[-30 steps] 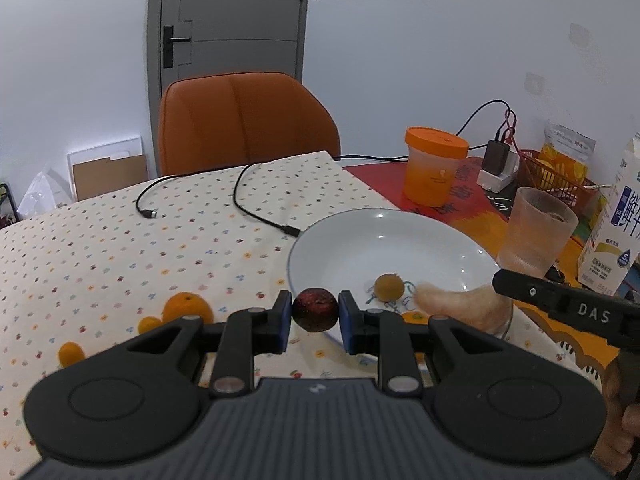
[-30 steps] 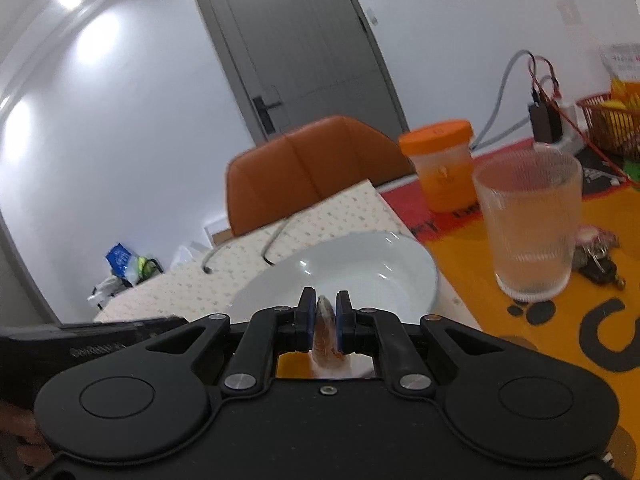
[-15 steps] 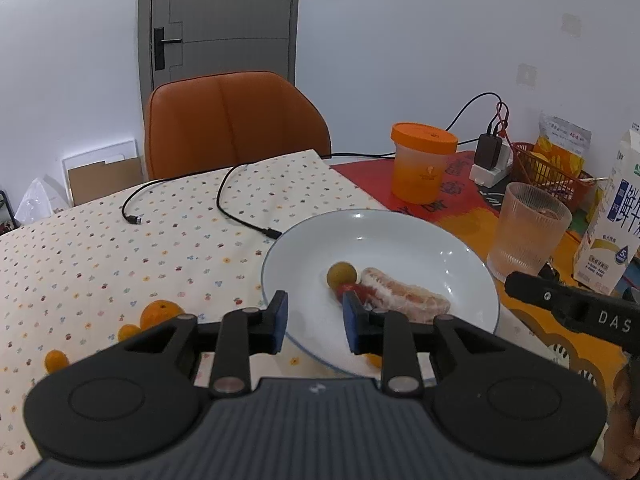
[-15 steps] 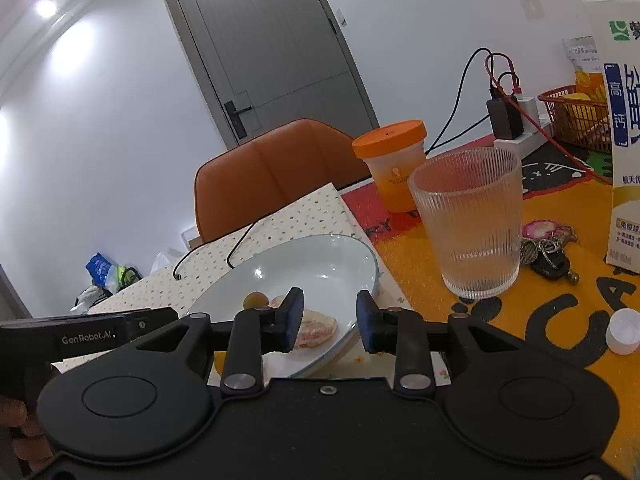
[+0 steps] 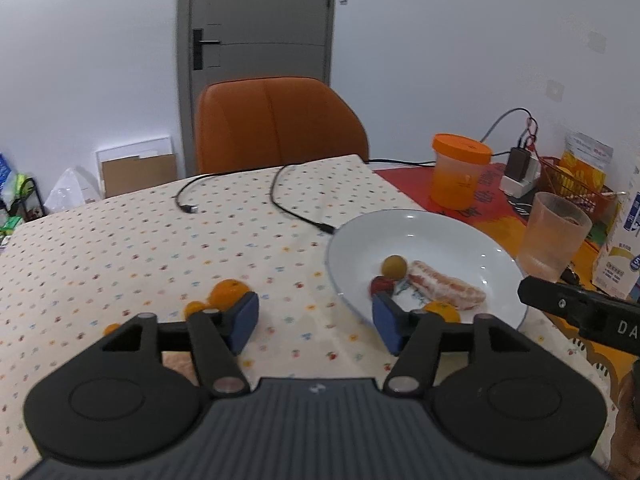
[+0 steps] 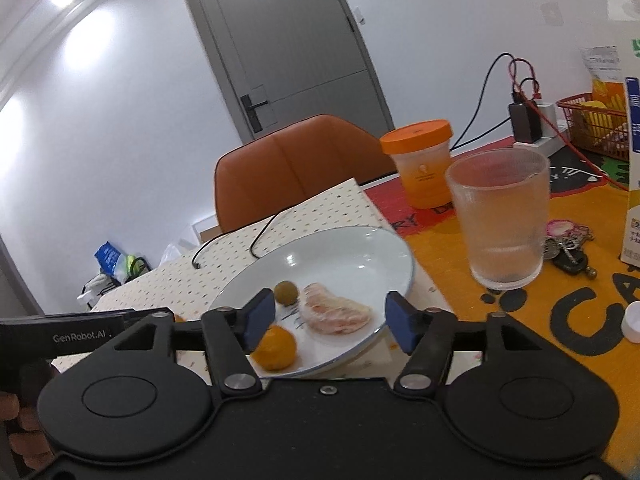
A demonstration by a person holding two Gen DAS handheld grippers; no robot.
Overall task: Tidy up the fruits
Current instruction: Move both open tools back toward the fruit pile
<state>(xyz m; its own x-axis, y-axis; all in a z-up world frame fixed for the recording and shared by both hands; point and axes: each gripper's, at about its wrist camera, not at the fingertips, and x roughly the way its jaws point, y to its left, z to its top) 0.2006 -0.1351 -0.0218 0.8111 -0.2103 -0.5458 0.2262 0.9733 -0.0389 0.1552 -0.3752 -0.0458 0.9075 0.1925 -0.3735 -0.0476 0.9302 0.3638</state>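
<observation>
Nearest the cameras, both the left gripper (image 5: 314, 322) and right gripper (image 6: 329, 321) are seen with jaws opening, nothing clamped between them. Beyond, a pomelo segment (image 6: 336, 313), a longan (image 6: 286, 292) and a tangerine (image 6: 274, 348) are held in the white plate (image 6: 360, 248); two more tangerines (image 5: 227, 294) are left on the tablecloth (image 5: 160, 240).

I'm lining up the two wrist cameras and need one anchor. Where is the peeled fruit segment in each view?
Left wrist view: the peeled fruit segment lies right of centre, in the white plate, right of the small brown round fruit.
Right wrist view: the segment lies just below centre, in the plate, again right of the brown fruit.
Shared landmark: the orange-lidded jar behind the plate.
</observation>
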